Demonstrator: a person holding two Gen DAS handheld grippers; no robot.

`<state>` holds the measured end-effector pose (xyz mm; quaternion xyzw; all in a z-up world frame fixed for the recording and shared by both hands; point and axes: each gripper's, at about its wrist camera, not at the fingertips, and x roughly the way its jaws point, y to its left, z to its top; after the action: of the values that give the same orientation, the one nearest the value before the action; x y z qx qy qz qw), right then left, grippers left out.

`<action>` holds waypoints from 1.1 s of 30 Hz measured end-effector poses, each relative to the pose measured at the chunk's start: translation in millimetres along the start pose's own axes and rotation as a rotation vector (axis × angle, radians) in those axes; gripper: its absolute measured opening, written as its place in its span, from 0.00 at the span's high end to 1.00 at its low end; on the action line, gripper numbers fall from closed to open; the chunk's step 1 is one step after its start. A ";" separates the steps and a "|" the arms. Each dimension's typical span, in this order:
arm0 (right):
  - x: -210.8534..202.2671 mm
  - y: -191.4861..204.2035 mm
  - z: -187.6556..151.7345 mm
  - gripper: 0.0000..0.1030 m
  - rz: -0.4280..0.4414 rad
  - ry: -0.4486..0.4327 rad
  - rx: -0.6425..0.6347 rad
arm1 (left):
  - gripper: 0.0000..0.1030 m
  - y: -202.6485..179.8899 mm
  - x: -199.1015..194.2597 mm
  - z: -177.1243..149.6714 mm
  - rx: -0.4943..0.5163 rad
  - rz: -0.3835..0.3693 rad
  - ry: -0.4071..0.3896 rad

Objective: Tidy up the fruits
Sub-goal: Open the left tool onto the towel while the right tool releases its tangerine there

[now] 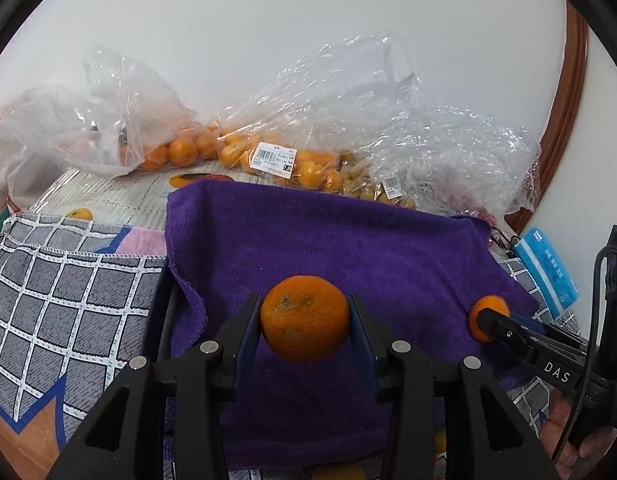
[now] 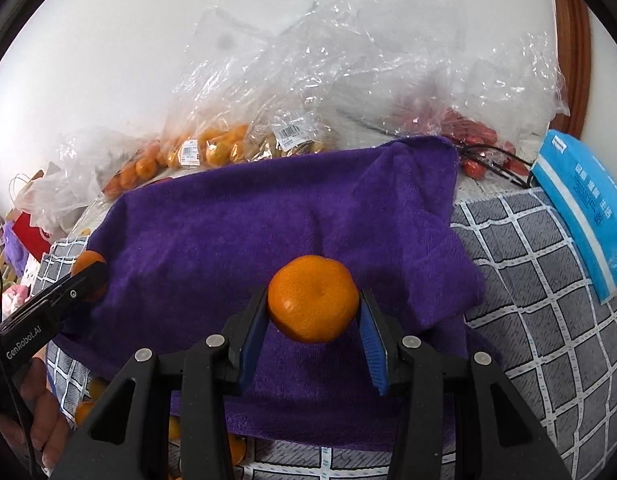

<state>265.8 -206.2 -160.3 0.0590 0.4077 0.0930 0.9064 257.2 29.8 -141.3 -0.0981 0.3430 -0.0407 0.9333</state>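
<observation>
Both tongs, left tongs (image 1: 305,320) and right tongs (image 2: 313,304), each pinch a round orange mandarin ( (image 1: 304,317), (image 2: 313,298)) above the purple terry towel (image 1: 348,248); transfer step in hand, apparently; next: lower, spread the tongs, place fruits apart.

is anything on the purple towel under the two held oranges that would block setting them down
Nothing visible does. The purple terry towel lies bare beneath the left gripper's round orange mandarin and the right gripper's mandarin.
</observation>
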 end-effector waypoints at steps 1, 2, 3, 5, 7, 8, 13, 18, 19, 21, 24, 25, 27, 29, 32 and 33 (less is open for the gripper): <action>-0.7 0.2 -0.1 0.57 0.004 -0.004 0.000 | 0.60 0.5 1.2 0.1 -0.001 -0.001 0.007; -1.6 1.0 0.2 0.57 0.000 -0.009 -0.002 | 0.60 0.9 2.0 0.1 -0.003 0.001 0.014; -2.5 1.9 0.2 0.57 -0.004 -0.016 -0.006 | 0.60 1.4 2.9 -0.3 -0.005 0.002 0.019; -5.1 5.7 0.0 0.57 -0.013 -0.032 -0.027 | 0.60 1.5 3.9 -0.1 -0.003 0.002 0.023; -8.0 10.1 -1.0 0.57 -0.024 -0.049 -0.051 | 0.60 1.1 4.9 0.3 -0.001 0.007 0.024; -9.4 12.1 -1.3 0.57 -0.030 -0.057 -0.061 | 0.60 0.9 5.0 0.2 0.000 0.007 0.025; -16.4 17.8 -1.4 0.57 -0.036 -0.090 -0.088 | 0.60 1.7 5.8 -0.3 -0.002 0.009 0.028; -20.1 12.9 0.2 0.54 -0.024 -0.101 -0.059 | 0.60 2.4 5.9 -0.5 -0.003 0.007 0.031; -20.5 11.4 0.6 0.54 -0.019 -0.102 -0.049 | 0.60 2.5 5.9 -0.6 -0.003 0.008 0.031; -21.0 9.5 1.2 0.54 -0.010 -0.101 -0.033 | 0.59 2.8 5.2 -0.5 -0.004 0.009 0.023; -21.8 8.9 1.6 0.54 -0.010 -0.105 -0.023 | 0.51 2.3 -0.7 -1.1 -0.003 0.001 -0.005; -22.7 9.1 1.6 0.54 -0.014 -0.109 -0.023 | 0.50 2.0 -2.9 -1.2 -0.002 -0.003 -0.016; -24.9 9.7 1.3 0.54 -0.017 -0.122 -0.024 | 0.50 1.2 -6.6 -1.5 0.001 -0.006 -0.033; -29.0 10.0 1.3 0.54 -0.022 -0.142 -0.023 | 0.50 0.1 -9.4 -2.2 0.001 -0.008 -0.042; -34.5 10.7 1.2 0.54 -0.016 -0.170 -0.032 | 0.49 -0.7 -12.8 -3.1 0.001 -0.008 -0.057; -36.1 11.5 1.2 0.54 -0.017 -0.179 -0.038 | 0.49 -0.9 -14.3 -3.5 0.001 -0.001 -0.067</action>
<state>241.9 -202.9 -131.1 0.0464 0.3240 0.0872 0.9409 244.0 30.5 -134.6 -0.0992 0.3114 -0.0379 0.9443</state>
